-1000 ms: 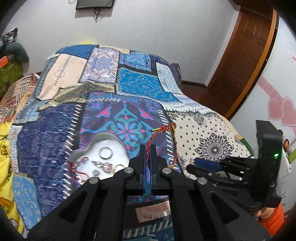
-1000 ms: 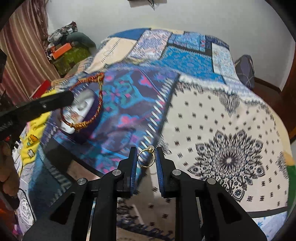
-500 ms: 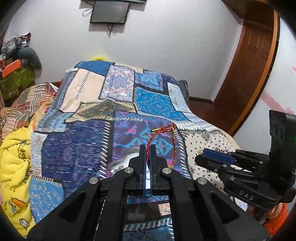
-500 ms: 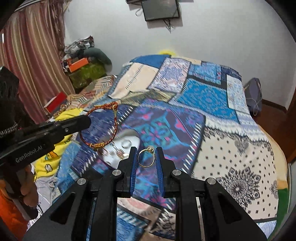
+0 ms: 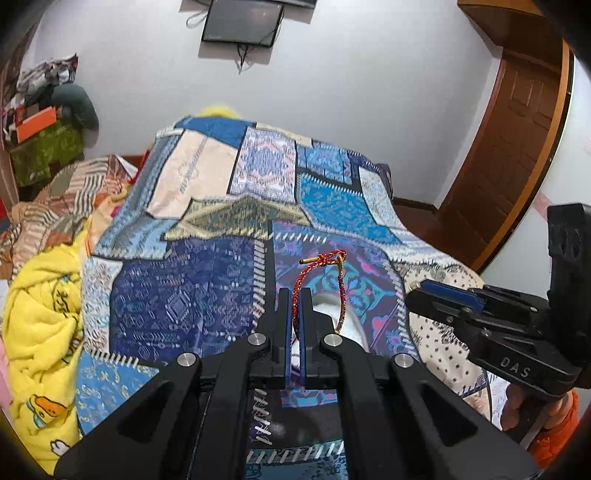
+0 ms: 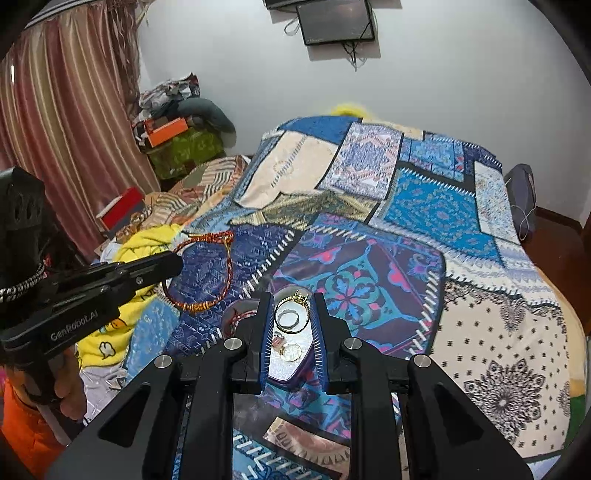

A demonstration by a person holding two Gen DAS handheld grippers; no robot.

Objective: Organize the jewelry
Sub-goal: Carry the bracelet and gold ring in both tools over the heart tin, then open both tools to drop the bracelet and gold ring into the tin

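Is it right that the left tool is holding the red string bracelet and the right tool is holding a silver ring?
Almost. The left tool does hold the red string bracelet, but the ring in the right tool is gold, not silver. The right wrist view shows it.

Both views have tilted up off the bedspread (image 5: 207, 295); the wall screen (image 6: 334, 20) now shows whole.

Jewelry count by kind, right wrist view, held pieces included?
Bracelets: 2, a cord bracelet in the left gripper and a red bracelet on the tray
Rings: 3, a gold ring in the right gripper, a silver ring and a round ring on the tray
Unclear small piece: 1
Total: 6
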